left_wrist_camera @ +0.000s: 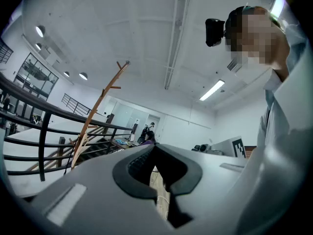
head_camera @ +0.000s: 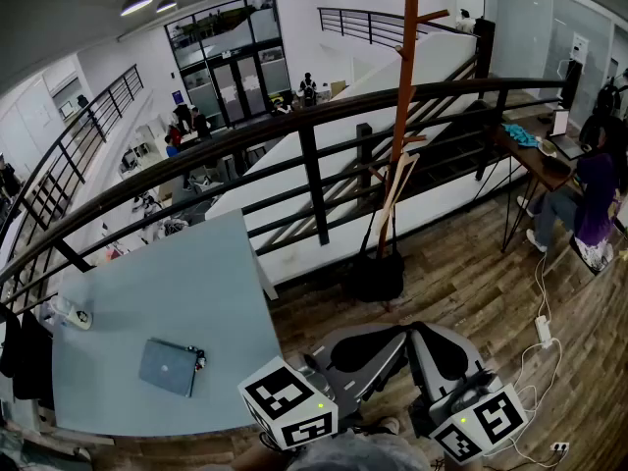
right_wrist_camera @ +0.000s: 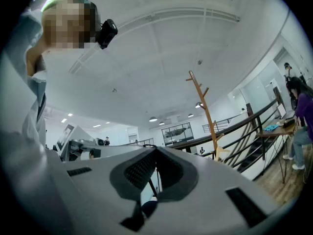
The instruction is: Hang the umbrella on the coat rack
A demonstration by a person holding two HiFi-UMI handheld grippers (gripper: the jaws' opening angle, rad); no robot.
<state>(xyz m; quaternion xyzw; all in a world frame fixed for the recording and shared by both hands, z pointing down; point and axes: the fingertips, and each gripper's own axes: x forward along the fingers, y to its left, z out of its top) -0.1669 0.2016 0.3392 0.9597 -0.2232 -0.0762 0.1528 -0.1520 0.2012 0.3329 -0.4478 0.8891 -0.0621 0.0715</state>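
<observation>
**Umbrella (head_camera: pixel 397 199) not hung, jaws empty**

Umbrella leans on the coat rack (head_camera: pixel 404 77) pole, just beside the railing (head_camera: pixel 314 180). Left gripper (left_wrist_camera: pixel 155 148) and right gripper (right_wrist_camera: pixel 156 151) are both closed tip to tip with nothing between, side by side, well apart from the rack

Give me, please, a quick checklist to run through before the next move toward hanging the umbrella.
1. Left gripper closed, nothing in it: ok.
2. Right gripper closed, nothing in it: ok.
3. Umbrella found: cannot tell; only a flat grey-blue item lies on the table.
4. Coat rack upright by the railing: ok.
5. Upper hook bare: ok.
</observation>
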